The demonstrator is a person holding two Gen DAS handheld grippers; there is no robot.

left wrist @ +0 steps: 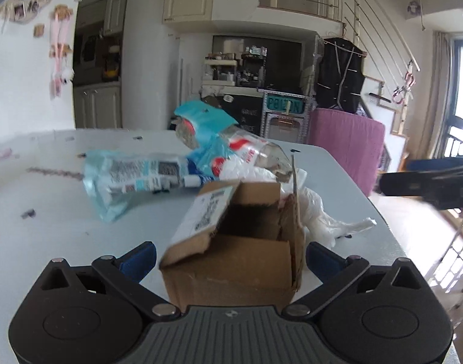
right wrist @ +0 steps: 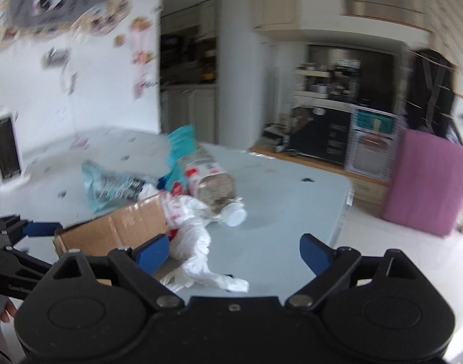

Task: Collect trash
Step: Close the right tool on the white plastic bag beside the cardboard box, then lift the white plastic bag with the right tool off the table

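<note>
While straddling the cardboard box, left gripper level (fingers spread).

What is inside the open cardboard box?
The cardboard box between the left tool's fingers shows only dark, bare inner walls; its bottom is hidden by the front wall.

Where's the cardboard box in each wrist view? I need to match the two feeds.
Left wrist: cardboard box sits bottom centre, between the left gripper fingers, open end facing away.
Right wrist: same box lies lower left, beside the open right gripper.
Shared landmark: the white plastic bag right of the box.
</note>
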